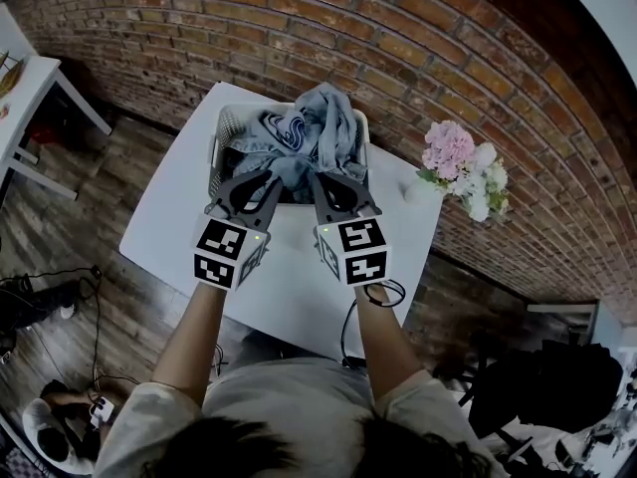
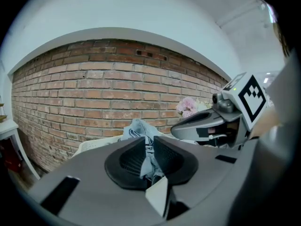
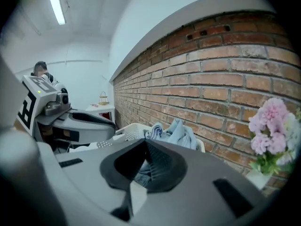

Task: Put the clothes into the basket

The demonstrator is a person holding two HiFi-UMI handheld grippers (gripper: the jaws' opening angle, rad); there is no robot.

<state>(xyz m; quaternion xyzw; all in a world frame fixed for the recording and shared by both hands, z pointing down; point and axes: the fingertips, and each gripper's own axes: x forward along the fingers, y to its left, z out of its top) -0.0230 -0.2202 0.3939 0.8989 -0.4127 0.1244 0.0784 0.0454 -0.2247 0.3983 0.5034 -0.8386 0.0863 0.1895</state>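
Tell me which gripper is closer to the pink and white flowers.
The right gripper: it grips the clothes on the side toward the flowers; the left gripper grips them farther off.

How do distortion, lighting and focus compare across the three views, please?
Head view: evenly lit, sharp, brick wall bowed by the lens. Left gripper view: strong fisheye, black corners. Right gripper view: ceiling lamp glares, flowers slightly soft at the edge.
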